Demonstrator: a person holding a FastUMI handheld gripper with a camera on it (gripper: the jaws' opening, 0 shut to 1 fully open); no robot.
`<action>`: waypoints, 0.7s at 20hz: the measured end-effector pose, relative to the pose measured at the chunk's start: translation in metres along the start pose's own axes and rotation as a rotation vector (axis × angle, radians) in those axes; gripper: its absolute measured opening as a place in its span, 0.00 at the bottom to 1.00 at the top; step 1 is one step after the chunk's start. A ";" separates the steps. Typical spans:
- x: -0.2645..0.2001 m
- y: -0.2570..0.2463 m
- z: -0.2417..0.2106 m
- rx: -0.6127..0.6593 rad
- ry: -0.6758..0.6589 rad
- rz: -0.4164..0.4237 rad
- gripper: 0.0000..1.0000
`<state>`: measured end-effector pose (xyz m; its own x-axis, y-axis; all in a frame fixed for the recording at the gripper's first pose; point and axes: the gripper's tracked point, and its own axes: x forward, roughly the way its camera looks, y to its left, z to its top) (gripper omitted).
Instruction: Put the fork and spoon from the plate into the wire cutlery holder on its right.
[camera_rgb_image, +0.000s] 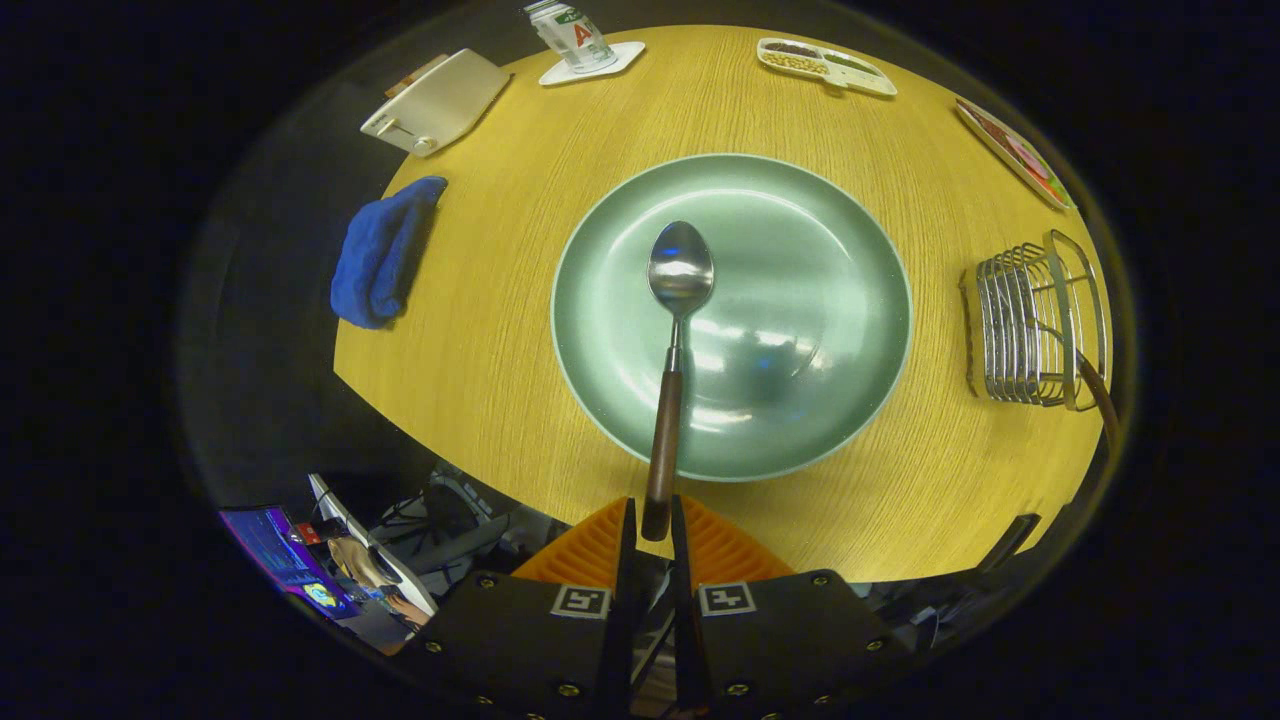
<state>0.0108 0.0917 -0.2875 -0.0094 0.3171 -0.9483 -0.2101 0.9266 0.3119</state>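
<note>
One spoon (680, 275), one plate (800, 250), perhaps one holder (1030, 325)

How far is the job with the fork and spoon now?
Likely done: a brown handle stands in the wire cutlery holder, probably the fork. In hand: the gripper is shut on the wooden-handled metal spoon, over the round green plate. Left: carry the spoon right into the holder.

Round wooden table (520, 330), green plate (800, 300), wire cutlery holder (1030, 325), blue cloth (380, 250), toaster (435, 100), snack tray (825, 65)
</note>
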 end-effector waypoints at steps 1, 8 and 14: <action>0.002 0.001 0.001 0.005 0.005 0.001 0.18; 0.012 0.002 -0.002 0.021 0.033 0.004 0.18; 0.021 0.004 -0.002 0.045 0.042 0.013 0.18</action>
<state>0.0075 0.1012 -0.3065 -0.0531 0.3209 -0.9456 -0.1652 0.9311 0.3252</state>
